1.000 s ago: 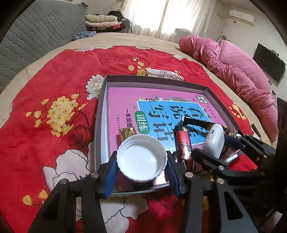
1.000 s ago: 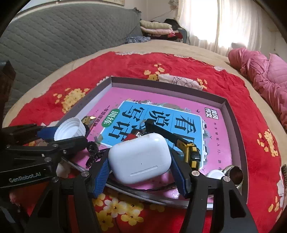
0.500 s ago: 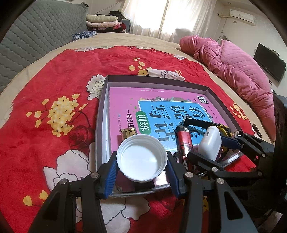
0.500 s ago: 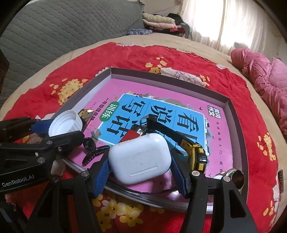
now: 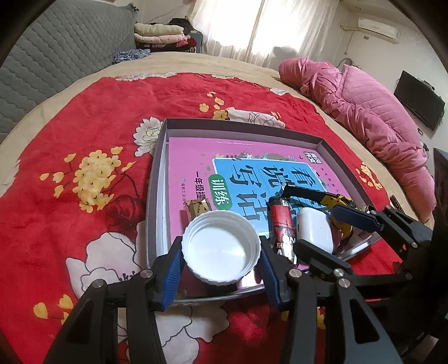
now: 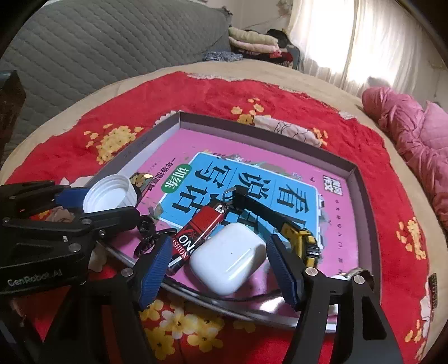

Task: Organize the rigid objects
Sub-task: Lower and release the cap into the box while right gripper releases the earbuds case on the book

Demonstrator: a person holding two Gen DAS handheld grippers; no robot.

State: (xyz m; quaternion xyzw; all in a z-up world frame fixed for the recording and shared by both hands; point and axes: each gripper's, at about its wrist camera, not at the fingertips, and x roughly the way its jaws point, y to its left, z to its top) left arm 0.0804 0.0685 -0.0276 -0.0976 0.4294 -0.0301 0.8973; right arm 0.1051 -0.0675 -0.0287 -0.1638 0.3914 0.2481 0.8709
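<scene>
My right gripper [image 6: 218, 266] jaws are opening off the earbud case [image 6: 228, 261], which may slide against the lighter [image 6: 200, 232], while my left gripper [image 5: 221, 260] clamps the white cap [image 5: 221, 247].

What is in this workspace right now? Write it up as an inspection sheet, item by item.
Surface: red floral blanket on a bed.
Job's things: grey tray holding a pink book; on it a white earbud case, red lighter, yellow-black utility knife, gold-wrapped item, black hair clip.
Clutter: silver ring at the tray's near corner.
Grippers: left gripper clamps a white cap; right gripper is opening, the case between its pads, released.
Cables: nothing seen.
Surroundings: grey headboard, folded clothes, pink quilt, curtained window.
</scene>
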